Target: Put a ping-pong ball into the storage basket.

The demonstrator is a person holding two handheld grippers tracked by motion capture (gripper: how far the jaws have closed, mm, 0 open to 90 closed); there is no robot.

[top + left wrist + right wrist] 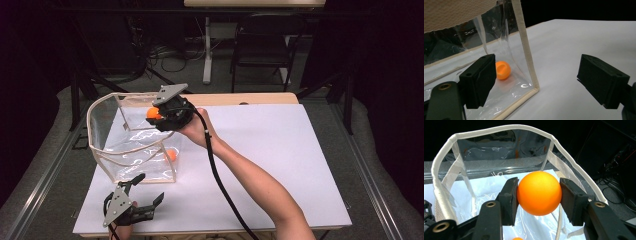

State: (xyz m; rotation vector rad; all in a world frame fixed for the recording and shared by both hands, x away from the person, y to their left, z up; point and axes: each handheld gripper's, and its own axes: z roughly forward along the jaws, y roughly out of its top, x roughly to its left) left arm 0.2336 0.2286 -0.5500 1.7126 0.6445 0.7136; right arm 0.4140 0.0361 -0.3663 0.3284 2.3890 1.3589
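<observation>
Clamped between the right gripper's point(539, 195) black pads, the smooth orange ball point(539, 193) should be released centred over the clear plastic, cream-trimmed bag point(506, 127), while the left gripper point(536, 80) waits, jaws apart.

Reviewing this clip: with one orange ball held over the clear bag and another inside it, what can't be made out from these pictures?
- Ball in the bag: cut off by the bottom edge in the right gripper view; partly behind a pad in the left gripper view.
- Held ball: mostly hidden by the right gripper in the high view.
- Clear bag: glare hides its floor in the high view.
- Left gripper: small in the high view.
</observation>
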